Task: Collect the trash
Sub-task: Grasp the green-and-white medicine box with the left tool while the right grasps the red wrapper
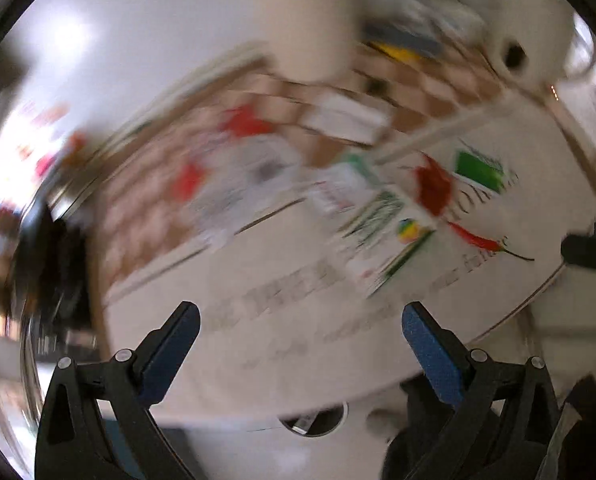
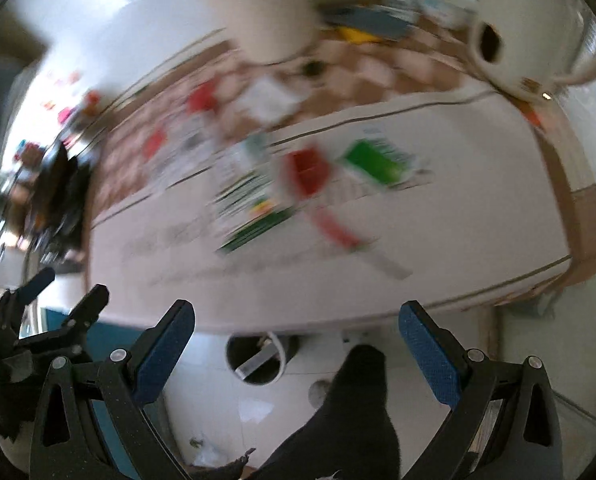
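Both views are blurred by motion. A white printed tablecloth [image 1: 298, 320] covers the table, and paper wrappers and leaflets [image 1: 361, 200] lie scattered on it, also in the right wrist view [image 2: 258, 184]. My left gripper [image 1: 301, 320] is open and empty above the table's near edge. My right gripper [image 2: 296, 320] is open and empty, just off the table's near edge [image 2: 337, 312]. A small bin [image 2: 258, 356] stands on the floor under that edge; its rim shows in the left wrist view [image 1: 313, 420]. The left gripper [image 2: 66, 300] shows at the left of the right wrist view.
A paper towel roll [image 1: 309, 20] and a white jug [image 1: 525, 40] stand at the back of the table. A dark cluttered object [image 1: 50, 272] sits at the left edge. A person's dark foot [image 2: 357, 400] is on the pale floor beside scraps [image 2: 254, 408].
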The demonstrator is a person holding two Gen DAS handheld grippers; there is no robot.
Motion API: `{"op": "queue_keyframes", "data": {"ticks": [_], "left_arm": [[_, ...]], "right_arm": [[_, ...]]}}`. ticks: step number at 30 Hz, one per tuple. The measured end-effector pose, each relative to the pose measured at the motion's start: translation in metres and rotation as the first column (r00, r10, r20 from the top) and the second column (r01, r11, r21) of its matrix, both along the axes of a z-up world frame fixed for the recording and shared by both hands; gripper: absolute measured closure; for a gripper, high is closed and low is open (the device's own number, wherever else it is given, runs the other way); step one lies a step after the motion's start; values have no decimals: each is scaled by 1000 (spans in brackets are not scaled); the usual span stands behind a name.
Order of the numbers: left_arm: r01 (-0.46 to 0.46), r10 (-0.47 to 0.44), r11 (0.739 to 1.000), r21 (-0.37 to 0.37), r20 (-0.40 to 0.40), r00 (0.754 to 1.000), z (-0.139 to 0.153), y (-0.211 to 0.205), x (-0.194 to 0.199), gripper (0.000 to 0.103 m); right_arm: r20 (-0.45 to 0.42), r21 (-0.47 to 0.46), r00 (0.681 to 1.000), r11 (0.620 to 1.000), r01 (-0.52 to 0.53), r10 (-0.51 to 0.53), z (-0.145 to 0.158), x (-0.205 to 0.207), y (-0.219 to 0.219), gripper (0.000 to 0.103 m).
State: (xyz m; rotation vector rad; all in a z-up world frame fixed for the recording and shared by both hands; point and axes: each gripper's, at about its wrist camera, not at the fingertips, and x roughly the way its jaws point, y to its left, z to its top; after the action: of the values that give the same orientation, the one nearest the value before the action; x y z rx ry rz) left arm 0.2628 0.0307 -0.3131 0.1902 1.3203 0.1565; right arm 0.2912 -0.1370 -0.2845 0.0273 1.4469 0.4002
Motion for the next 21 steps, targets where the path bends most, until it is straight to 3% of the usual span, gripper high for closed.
{"op": "queue_keyframes", "data": {"ticks": [3, 5, 9, 11, 15, 18, 20, 21], "left_arm": [[138, -137, 990, -5, -118, 983, -41, -24, 42, 0], [228, -224, 974, -3, -191, 956, -67, -36, 60, 0], [319, -309, 948, -11, -282, 908, -98, -49, 78, 2], [322, -319, 946, -42, -306, 897, -106, -49, 80, 22], [211, -231, 972, -99, -291, 928, -100, -33, 79, 28], [-11, -15, 995, -96, -267, 964, -92, -4, 65, 28], [-188, 163, 978, -87, -240, 957, -86, 23, 48, 28], [-291, 267, 954, -76, -228, 936, -85, 40, 36, 28]], "right_arm": [[-36, -25, 998, 998, 52, -52, -26, 38, -22, 0], [-66, -35, 994, 995, 88, -90, -44, 60, -36, 0], [-121, -54, 983, 989, 135, -141, -74, 90, -54, 0], [-141, -62, 979, 988, 140, -148, -83, 97, -57, 0], [-172, -56, 975, 989, 134, -142, -94, 106, -57, 0], [-174, -36, 977, 992, 121, -125, -96, 112, -47, 0], [-174, -15, 979, 994, 107, -108, -96, 114, -35, 3], [-171, 5, 981, 996, 92, -90, -96, 115, -26, 6]]}}
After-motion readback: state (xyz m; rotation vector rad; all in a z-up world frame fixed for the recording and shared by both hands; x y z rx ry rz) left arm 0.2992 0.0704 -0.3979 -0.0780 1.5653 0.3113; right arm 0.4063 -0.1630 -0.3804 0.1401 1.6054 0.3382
